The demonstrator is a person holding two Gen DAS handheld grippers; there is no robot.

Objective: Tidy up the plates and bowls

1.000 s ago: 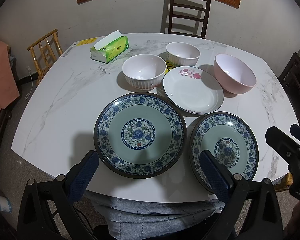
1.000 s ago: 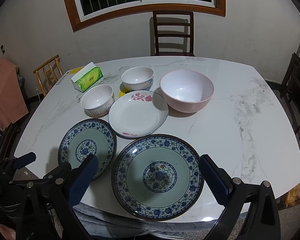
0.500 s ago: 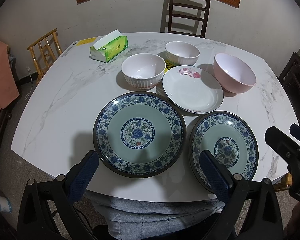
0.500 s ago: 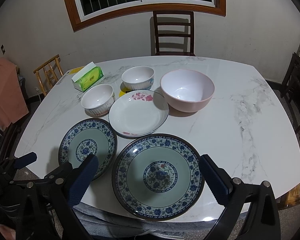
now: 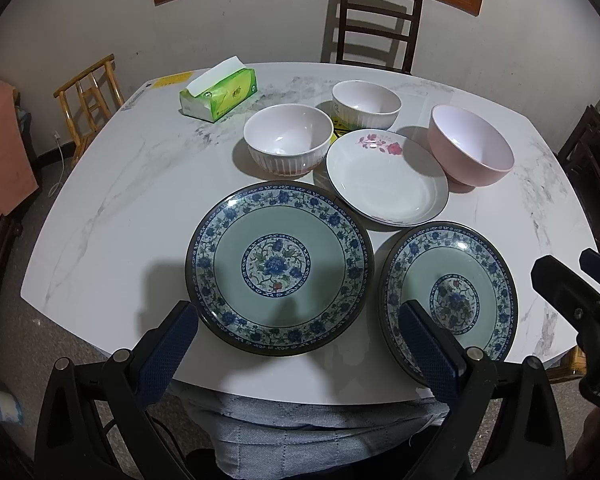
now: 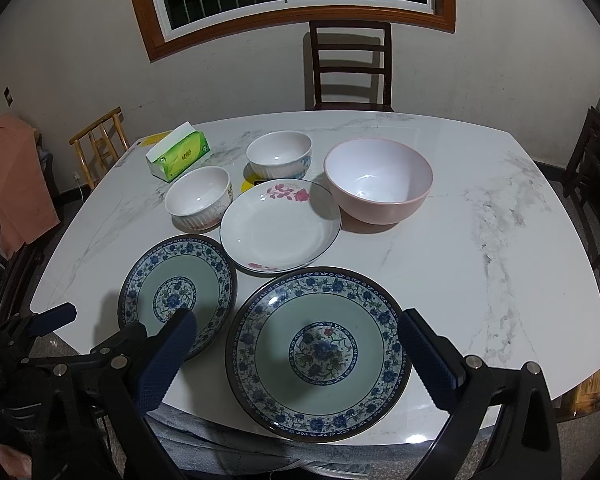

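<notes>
Two blue-patterned plates lie side by side at the near edge of the marble table (image 5: pixel 120 208). My left gripper (image 5: pixel 298 340) hangs open just short of the left plate (image 5: pixel 279 268), one finger on either side of its near rim. My right gripper (image 6: pixel 298 354) is open the same way over the right plate (image 6: pixel 318 354). Behind them are a white plate with pink flowers (image 5: pixel 386 178), two white ribbed bowls (image 5: pixel 286 144) (image 5: pixel 366 104) and a pink bowl (image 5: pixel 470 148). Neither gripper touches any dish.
A green tissue box (image 5: pixel 220 94) sits at the back left of the table. A dark chair (image 6: pixel 350 68) stands behind the table, a light wooden chair (image 5: pixel 88 92) at the left, more dark chairs (image 6: pixel 592 184) at the right. Bare marble (image 6: pixel 480 240) spreads right of the dishes.
</notes>
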